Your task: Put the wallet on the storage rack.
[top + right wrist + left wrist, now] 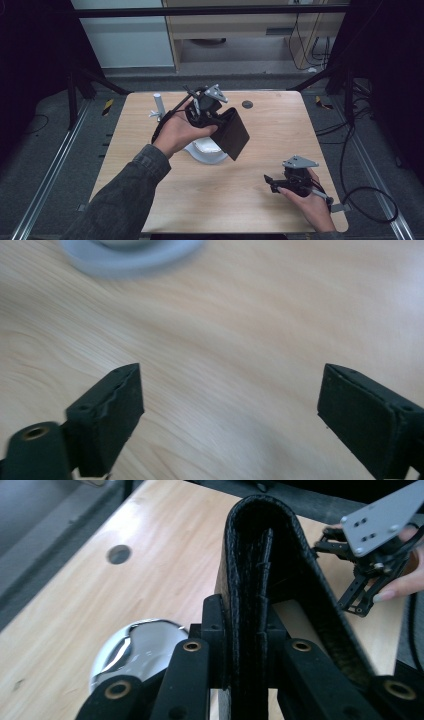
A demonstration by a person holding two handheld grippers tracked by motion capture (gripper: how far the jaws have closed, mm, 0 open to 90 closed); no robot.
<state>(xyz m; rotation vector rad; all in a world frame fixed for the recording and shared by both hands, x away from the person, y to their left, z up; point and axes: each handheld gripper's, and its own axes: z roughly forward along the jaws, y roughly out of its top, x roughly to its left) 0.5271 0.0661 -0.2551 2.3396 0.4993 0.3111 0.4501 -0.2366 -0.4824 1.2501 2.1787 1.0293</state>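
A black leather wallet (235, 135), folded, hangs tilted above the middle of the wooden table (280, 130). My left gripper (220, 117) is shut on one of its edges. In the left gripper view the jaws press on the wallet (260, 540) from both sides, and its fold arches up away from the left gripper (245, 630). My right gripper (270, 182) sits low at the table's front right, pointing left. It is open, with nothing but bare wood between its pads (230, 405). It also appears far off as the right gripper (350, 580) in the left gripper view.
A white rounded dish-like object (207, 150) lies on the table under the wallet and looks glossy in the left gripper view (135, 650). A white post on a small stand (159, 107) stands at the back left. A dark round hole (247, 104) marks the back edge.
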